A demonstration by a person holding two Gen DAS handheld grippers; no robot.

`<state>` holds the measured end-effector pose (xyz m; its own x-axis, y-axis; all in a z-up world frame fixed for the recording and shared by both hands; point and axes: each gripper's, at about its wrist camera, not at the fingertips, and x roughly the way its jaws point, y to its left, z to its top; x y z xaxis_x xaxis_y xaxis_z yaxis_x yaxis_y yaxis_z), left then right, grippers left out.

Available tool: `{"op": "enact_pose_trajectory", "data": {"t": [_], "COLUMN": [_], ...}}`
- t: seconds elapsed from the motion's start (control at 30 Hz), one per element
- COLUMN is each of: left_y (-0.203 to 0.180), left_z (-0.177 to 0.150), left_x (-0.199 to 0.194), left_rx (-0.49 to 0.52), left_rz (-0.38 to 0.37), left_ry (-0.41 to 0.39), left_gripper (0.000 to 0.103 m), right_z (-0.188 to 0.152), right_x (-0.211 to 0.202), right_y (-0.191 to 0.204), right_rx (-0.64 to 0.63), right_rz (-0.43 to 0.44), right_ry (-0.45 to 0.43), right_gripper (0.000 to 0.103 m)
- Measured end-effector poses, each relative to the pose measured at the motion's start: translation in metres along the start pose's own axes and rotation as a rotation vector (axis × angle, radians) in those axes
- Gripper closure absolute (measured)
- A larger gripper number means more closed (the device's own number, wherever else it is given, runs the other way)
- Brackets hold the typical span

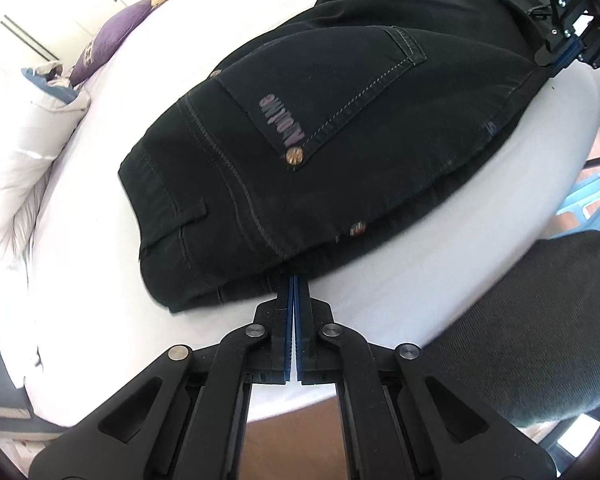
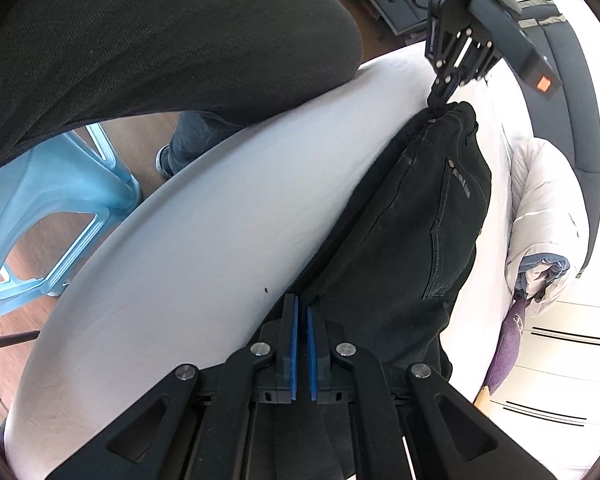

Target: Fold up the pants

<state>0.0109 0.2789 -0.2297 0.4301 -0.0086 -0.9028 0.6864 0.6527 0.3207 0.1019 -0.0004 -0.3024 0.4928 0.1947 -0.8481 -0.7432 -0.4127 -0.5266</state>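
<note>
Now both tools [image 1: 293, 280] [image 2: 302, 312] pinch the black pants' [image 1: 340, 120] near edge.

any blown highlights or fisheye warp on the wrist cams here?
Left wrist view: white bed sheet clips to near pure white, its edge bows hard; black pants keep stitching detail, pocket lettering slightly soft. Right wrist view: sheet reads evenly grey, wardrobe doors blown out, dark vignette at corners.

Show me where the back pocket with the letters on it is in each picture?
Left wrist view: the back pocket sits in the middle, on the black pants.
Right wrist view: the pocket is right of centre, small and sideways.
Shared landmark: the purple pillow, upper left there, lower right here.
</note>
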Motion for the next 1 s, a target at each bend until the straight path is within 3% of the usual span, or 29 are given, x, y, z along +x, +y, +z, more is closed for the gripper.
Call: {"op": "enact_pose_trajectory", "data": {"t": [0.2, 0.57, 0.7, 0.9, 1.0], "left_y": [0.015, 0.004, 0.022, 0.023, 0.028], "left_z": [-0.006, 0.067, 0.092, 0.095, 0.094], "left_x": [-0.017, -0.023, 0.003, 0.040, 0.054], "left_rx": [-0.088, -0.149, -0.159, -0.190, -0.217], "left_rz": [-0.002, -0.047, -0.062, -0.099, -0.057], "left_ry": [-0.036, -0.134, -0.125, -0.080, -0.048], "left_gripper": [0.103, 0.103, 0.103, 0.103, 0.103], "right_z": [0.001, 0.003, 0.002, 0.001, -0.001], "right_x": [0.004, 0.001, 0.001, 0.005, 0.004], "right_y": [0.002, 0.015, 0.017, 0.023, 0.023], "right_rx": [-0.011, -0.003, 0.019, 0.064, 0.104], "right_rz": [-0.016, -0.042, -0.037, -0.038, -0.039], "right_ry": [0.006, 0.012, 0.006, 0.004, -0.003], "right_gripper": [0.098, 0.098, 0.098, 0.096, 0.094]}}
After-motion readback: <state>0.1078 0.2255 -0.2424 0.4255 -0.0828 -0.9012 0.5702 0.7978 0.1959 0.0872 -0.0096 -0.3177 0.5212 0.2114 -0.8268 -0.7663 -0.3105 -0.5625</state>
